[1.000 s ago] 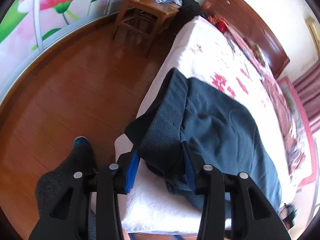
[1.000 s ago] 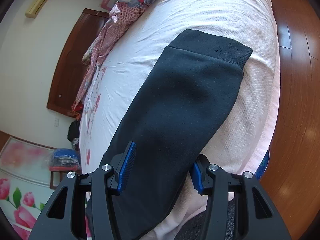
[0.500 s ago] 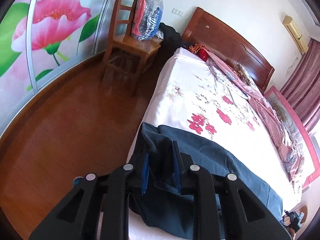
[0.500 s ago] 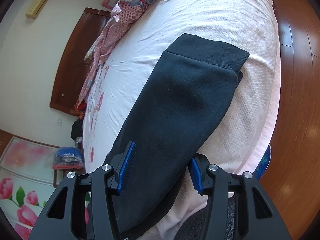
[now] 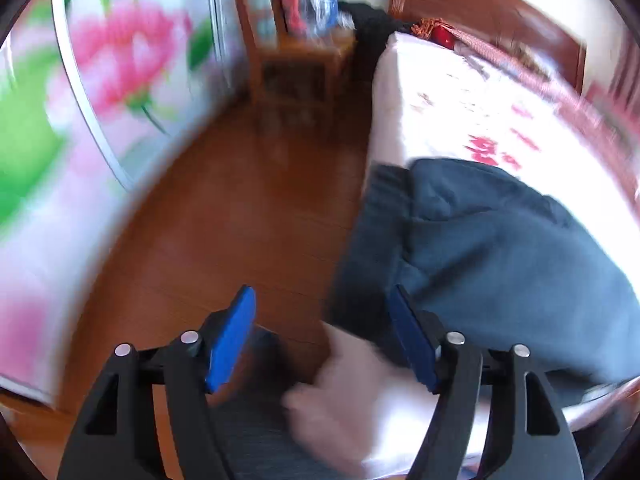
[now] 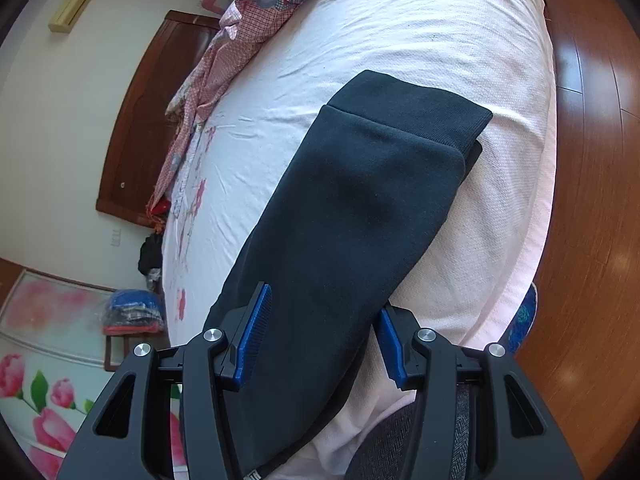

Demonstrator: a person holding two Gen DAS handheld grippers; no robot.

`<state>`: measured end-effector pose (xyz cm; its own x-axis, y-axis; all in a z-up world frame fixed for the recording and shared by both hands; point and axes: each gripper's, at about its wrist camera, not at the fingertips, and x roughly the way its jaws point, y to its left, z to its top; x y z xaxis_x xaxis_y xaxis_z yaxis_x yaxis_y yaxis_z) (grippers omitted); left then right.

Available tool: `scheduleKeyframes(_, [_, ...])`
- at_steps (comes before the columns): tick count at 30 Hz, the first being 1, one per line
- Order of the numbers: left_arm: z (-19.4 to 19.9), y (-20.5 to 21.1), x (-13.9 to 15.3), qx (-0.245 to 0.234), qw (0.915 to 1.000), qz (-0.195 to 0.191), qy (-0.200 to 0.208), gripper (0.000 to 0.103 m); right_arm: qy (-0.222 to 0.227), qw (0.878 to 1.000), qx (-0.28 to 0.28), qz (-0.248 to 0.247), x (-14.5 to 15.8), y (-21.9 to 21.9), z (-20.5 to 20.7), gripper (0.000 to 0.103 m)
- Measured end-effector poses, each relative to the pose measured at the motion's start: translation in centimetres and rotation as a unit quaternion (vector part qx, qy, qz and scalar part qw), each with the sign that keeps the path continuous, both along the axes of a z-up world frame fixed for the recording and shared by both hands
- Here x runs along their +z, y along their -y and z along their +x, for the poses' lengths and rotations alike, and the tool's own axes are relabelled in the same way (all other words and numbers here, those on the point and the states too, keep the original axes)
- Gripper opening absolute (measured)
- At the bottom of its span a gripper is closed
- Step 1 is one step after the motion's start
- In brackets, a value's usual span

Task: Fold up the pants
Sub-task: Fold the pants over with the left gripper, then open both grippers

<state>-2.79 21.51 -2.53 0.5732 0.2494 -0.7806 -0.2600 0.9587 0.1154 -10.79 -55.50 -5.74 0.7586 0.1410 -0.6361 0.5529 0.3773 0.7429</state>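
Observation:
Dark navy pants (image 6: 360,216) lie folded lengthwise on the bed (image 6: 400,40), cuffs at the far end near the bed's side edge. The waistband end shows in the blurred left wrist view (image 5: 480,240), hanging a little over the bed corner. My left gripper (image 5: 320,336) is open and empty, just left of the waistband, above the bed corner and floor. My right gripper (image 6: 324,340) is open, its jaws standing either side of the pant legs without closing on them.
A pink checked blanket (image 6: 240,32) lies along the far side of the bed by the wooden headboard (image 6: 132,120). A wooden chair (image 5: 296,40) with bagged clothes stands by the flowered wall (image 5: 100,80). Wooden floor (image 5: 240,200) surrounds the bed.
My left gripper was shut on the waistband half a second ago; it has let go, opened wide and swung left with motion blur. My right gripper has stayed in place, open.

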Motion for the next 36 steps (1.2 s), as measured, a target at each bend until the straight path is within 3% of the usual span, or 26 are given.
scheduleKeyframes(1, [-0.6, 1.1, 0.9, 0.006, 0.9978, 0.066, 0.006, 0.071, 0.0, 1.0, -0.004, 0.003, 0.0, -0.1, -0.2, 0.05])
scheduleKeyframes(2, [-1.3, 2.4, 1.6, -0.008, 0.9955, 0.094, 0.008, 0.071, -0.002, 1.0, -0.008, 0.005, -0.1, -0.1, -0.4, 0.05])
scheduleKeyframes(4, [-2.5, 5.0, 2.7, -0.042, 0.9949, 0.092, 0.01, 0.071, 0.003, 1.0, -0.013, 0.016, -0.4, -0.1, -0.8, 0.05])
scheduleKeyframes(5, [-3.0, 6.5, 3.2, -0.074, 0.996, 0.05, 0.006, 0.071, 0.004, 1.0, -0.012, 0.018, -0.3, -0.2, -0.9, 0.05])
scheduleKeyframes(6, [-3.5, 8.5, 3.8, -0.127, 0.9914, -0.032, 0.006, 0.071, 0.007, 1.0, -0.008, 0.016, -0.2, -0.3, -0.9, 0.05])
scheduleKeyframes(7, [-3.7, 9.9, 4.1, -0.162, 0.9817, -0.101, 0.002, 0.072, 0.009, 1.0, -0.005, 0.013, 0.1, -0.5, -0.9, 0.05])
scheduleKeyframes(8, [-3.6, 11.8, 3.8, -0.197, 0.9637, -0.18, -0.013, 0.073, 0.009, 1.0, -0.001, 0.01, 0.3, -0.7, -0.8, 0.05])
scheduleKeyframes(10, [-2.7, 14.0, 2.6, -0.224, 0.9399, -0.254, -0.039, 0.073, 0.014, 1.0, 0.01, 0.004, 1.0, -1.1, -0.6, 0.05])
scheduleKeyframes(13, [-0.4, 14.7, 0.2, -0.196, 0.9324, -0.294, -0.074, 0.072, 0.029, 0.999, 0.028, -0.006, 2.3, -1.9, -0.7, 0.05])
scheduleKeyframes(19, [0.9, 14.8, -3.4, -0.147, 0.9369, -0.3, -0.102, 0.071, 0.062, 0.996, 0.065, -0.03, 4.7, -4.2, -0.3, 0.05])
scheduleKeyframes(23, [2.2, 14.5, -5.1, -0.107, 0.9313, -0.333, -0.1, 0.071, 0.076, 0.991, 0.101, -0.038, 6.0, -5.9, 1.0, 0.05])
scheduleKeyframes(25, [1.7, 14.6, -5.1, -0.085, 0.9357, -0.331, -0.09, 0.05, 0.084, 0.989, 0.117, -0.041, 6.5, -6.7, 1.7, 0.05])
scheduleKeyframes(26, [1.4, 14.8, -4.9, -0.083, 0.9365, -0.331, -0.082, 0.027, 0.089, 0.987, 0.126, -0.041, 6.7, -7.1, 2.1, 0.05])
scheduleKeyframes(27, [0.9, 14.6, -4.7, -0.081, 0.9353, -0.336, -0.076, 0.021, 0.092, 0.986, 0.131, -0.043, 6.8, -7.4, 2.4, 0.05])
scheduleKeyframes(32, [-0.9, 14.6, -3.5, -0.086, 0.9345, -0.341, -0.055, 0.01, 0.089, 0.985, 0.145, -0.033, 6.6, -8.2, 3.7, 0.05])
scheduleKeyframes(36, [-2.8, 13.8, -2.1, -0.107, 0.932, -0.341, -0.061, 0.009, 0.081, 0.985, 0.147, -0.042, 6.6, -8.1, 3.7, 0.05])
